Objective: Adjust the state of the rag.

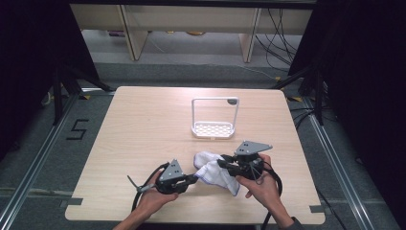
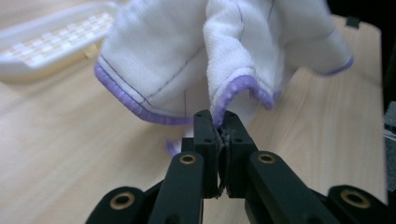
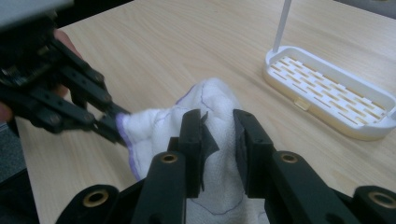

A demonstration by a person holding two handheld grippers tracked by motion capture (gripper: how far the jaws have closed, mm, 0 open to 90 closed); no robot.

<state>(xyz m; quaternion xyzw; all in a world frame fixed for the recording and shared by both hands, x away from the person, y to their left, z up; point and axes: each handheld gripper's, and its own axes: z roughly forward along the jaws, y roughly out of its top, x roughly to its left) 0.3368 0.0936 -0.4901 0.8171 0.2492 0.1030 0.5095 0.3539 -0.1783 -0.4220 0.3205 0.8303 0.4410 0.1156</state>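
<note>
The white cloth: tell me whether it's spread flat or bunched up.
Bunched up. The white cloth rises in crumpled folds, its purple hem pinched in the left gripper.

1. I look down on a pale wood-grain surface standing on grey floor.
2. A black "5" is taped on the floor at its left.
3. Light wooden furniture legs stand beyond it.
4. Black cables trail at upper right.
5. Dark curtains flank both sides.
</note>
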